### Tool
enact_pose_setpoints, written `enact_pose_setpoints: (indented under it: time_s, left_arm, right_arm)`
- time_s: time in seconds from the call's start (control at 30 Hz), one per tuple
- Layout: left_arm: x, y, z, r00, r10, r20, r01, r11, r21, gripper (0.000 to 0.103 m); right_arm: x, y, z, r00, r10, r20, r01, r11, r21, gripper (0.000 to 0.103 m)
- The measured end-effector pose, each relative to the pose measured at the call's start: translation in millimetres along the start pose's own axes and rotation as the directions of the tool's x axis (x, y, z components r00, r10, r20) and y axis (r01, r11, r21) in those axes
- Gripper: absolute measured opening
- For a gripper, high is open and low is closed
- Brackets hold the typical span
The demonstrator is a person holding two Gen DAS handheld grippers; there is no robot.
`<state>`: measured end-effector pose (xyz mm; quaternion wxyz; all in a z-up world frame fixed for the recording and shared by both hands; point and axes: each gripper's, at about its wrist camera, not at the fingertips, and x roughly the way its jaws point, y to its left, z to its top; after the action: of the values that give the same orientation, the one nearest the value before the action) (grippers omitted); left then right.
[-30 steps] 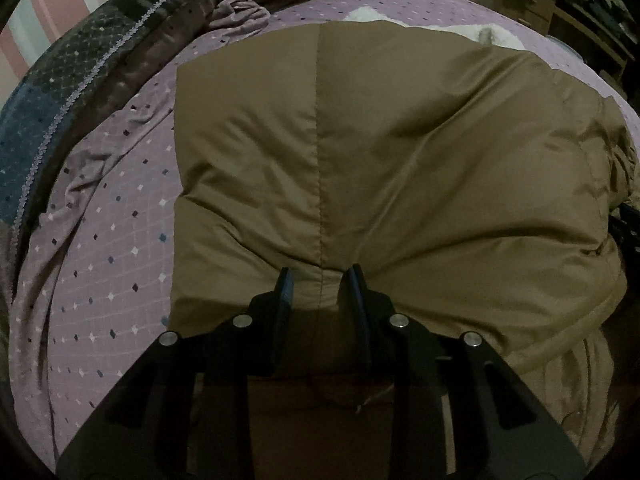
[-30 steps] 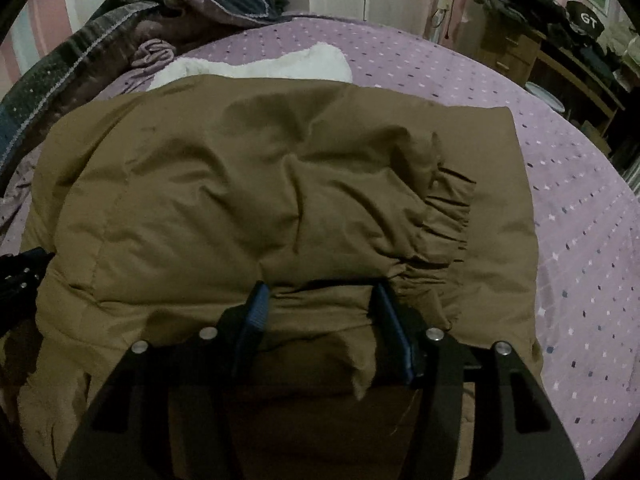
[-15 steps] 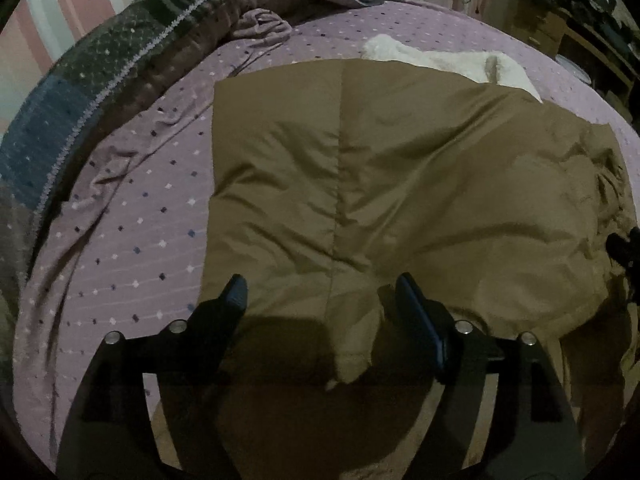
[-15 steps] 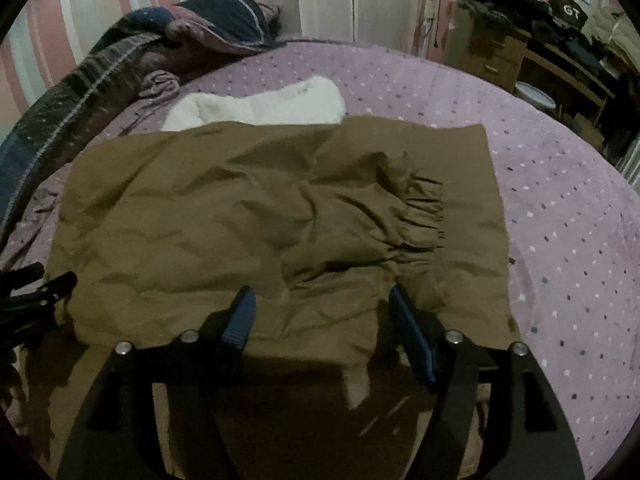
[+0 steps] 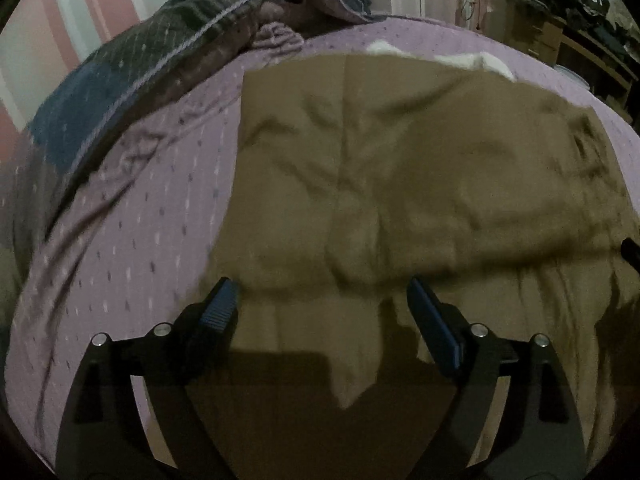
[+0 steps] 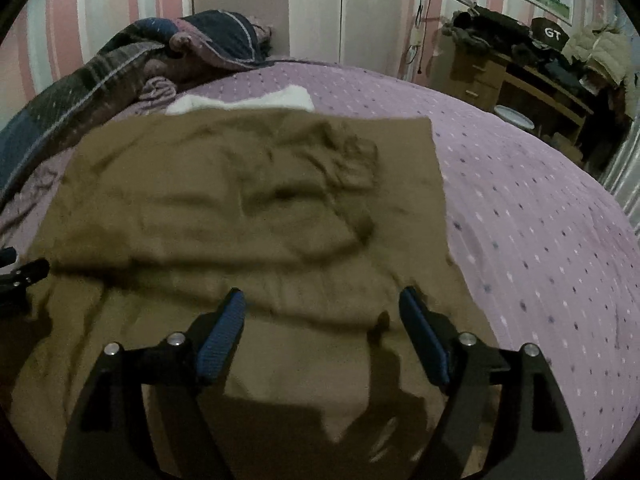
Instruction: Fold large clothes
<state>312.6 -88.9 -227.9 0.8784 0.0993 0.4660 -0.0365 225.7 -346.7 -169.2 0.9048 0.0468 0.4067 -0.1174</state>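
Note:
A large brown garment (image 5: pixel 400 168) lies folded over on the purple dotted bed (image 5: pixel 132 232); it also shows in the right wrist view (image 6: pixel 248 216). Its folded top layer ends in a fold line across the middle, with a lower layer nearer me. My left gripper (image 5: pixel 320 292) is open and empty above the garment's near left part. My right gripper (image 6: pixel 322 300) is open and empty above the near right part. The left gripper's tip shows at the right wrist view's left edge (image 6: pixel 24 276).
A white cloth (image 6: pixel 248 100) peeks out beyond the garment's far edge. A dark patterned blanket (image 6: pixel 120 56) is heaped at the far left. A wooden desk with clutter (image 6: pixel 532 68) stands at the right. Bare bedsheet (image 6: pixel 540 220) lies right of the garment.
Both grippers opened and let go of the garment's edge, then pulled back and up. The folded layer now lies flat on the garment.

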Motion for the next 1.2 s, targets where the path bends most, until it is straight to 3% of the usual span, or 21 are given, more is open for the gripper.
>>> enact_pose_setpoints:
  time_s: [0.13,0.27,0.43,0.6,0.73,0.87,1.03,1.2]
  left_arm:
    - [-7,-12,-25,1.000,0.015,-0.023,-0.013,0.996,0.086,0.087]
    - [-18,-14,-36,0.998,-0.041,-0.047,0.043,0.998,0.036,0.092]
    - [-19,-13,-50,0.998,-0.027,-0.052,0.031,0.996,0.087,0.095]
    - [-26,16,-58,0.991,-0.055,-0.122,0.053,0.998,-0.024,0.097]
    - [-52,28,-64,0.995,0.049,-0.086,-0.049,0.999,0.000,0.097]
    - [-74,37,-73,0.996,0.035,-0.081,-0.038,0.999,-0.028,0.097]
    - [-98,64,-87,0.998,0.031,-0.062,-0.036,0.997,-0.071,0.097]
    - [-89,88,-106,0.991,-0.007,-0.136,-0.013,0.989,-0.145,0.097]
  right_arm:
    - [-25,-10,-33,1.000,0.000,0.022,-0.001,0.999,0.036,0.080]
    - [-46,-16,-59,0.999,0.021,0.045,-0.025,0.996,0.081,0.083]
    - [-56,3,-68,0.996,0.073,0.059,-0.073,0.997,0.003,0.085]
    - [-58,7,-85,0.997,0.067,0.031,-0.066,0.997,-0.030,0.089]
    - [-65,3,-94,0.998,0.059,0.003,-0.059,0.998,-0.013,0.089]
    - [-75,7,-108,1.000,0.007,-0.009,-0.008,0.998,-0.066,0.090]
    - [-92,8,-109,1.000,0.000,-0.027,-0.002,0.998,-0.064,0.091]
    - [-107,5,-115,0.996,-0.066,-0.055,0.062,0.996,-0.071,0.092]
